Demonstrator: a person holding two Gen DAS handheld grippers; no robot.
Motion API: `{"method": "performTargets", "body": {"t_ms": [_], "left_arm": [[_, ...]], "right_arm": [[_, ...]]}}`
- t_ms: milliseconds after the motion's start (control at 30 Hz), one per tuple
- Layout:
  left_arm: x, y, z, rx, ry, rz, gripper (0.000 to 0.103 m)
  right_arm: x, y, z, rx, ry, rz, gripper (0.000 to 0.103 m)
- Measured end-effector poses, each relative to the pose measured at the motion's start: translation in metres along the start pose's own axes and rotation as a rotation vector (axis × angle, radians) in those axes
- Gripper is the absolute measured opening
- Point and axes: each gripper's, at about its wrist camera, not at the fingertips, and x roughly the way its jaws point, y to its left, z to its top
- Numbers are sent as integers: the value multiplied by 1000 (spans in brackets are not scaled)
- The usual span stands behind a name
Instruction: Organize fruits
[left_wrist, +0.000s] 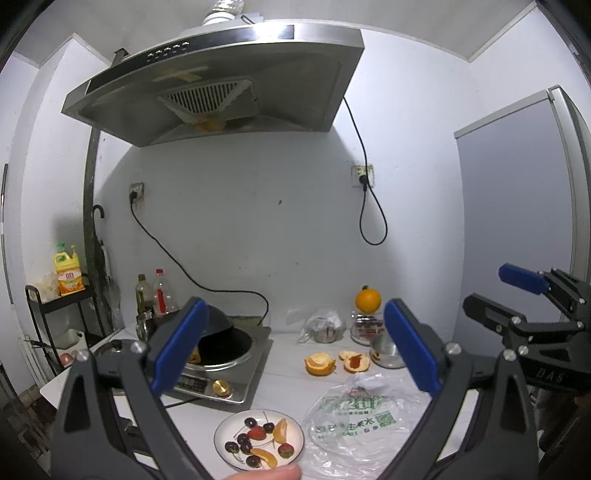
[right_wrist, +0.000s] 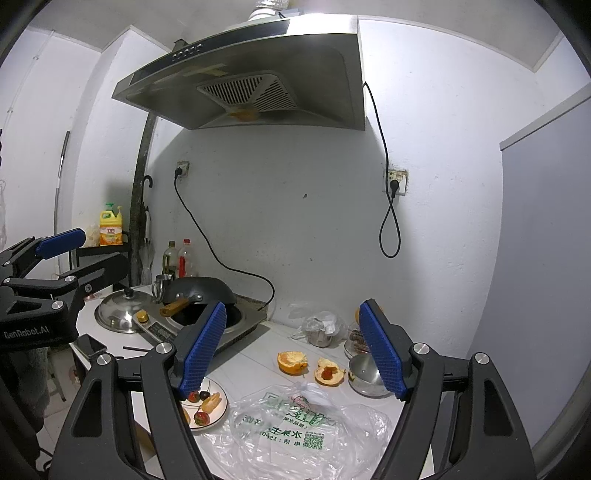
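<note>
Both my left gripper (left_wrist: 295, 347) and my right gripper (right_wrist: 293, 349) stand wide apart and hold nothing, above the counter where the plate (left_wrist: 295, 441) of cut fruits (left_wrist: 258, 441) lies beside the plastic bag (left_wrist: 354, 417).

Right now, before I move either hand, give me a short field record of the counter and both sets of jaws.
left gripper: jaws open, nothing between them
right gripper: jaws open, nothing between them
plate: near counter edge, holds cherries, strawberries, orange wedges
plastic bag: flat on the counter, right of plate
orange peels: loose behind the bag
whole orange: on a glass jar by the wall
wok: tilted on the cooker
</note>
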Motion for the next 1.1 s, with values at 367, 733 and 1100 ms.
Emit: {"method": "performTargets", "body": {"t_ms": [367, 733, 1100], "left_arm": [[1, 3, -2, -12, 14, 8, 97], [3, 5, -4, -21, 23, 19, 97], [3, 6, -4, -22, 23, 20, 97]], "right_arm": [[0, 1, 1, -3, 9, 2, 77], [1, 5, 1, -6, 17, 6, 77], [1, 8, 1, -8, 20, 7, 77]]}}
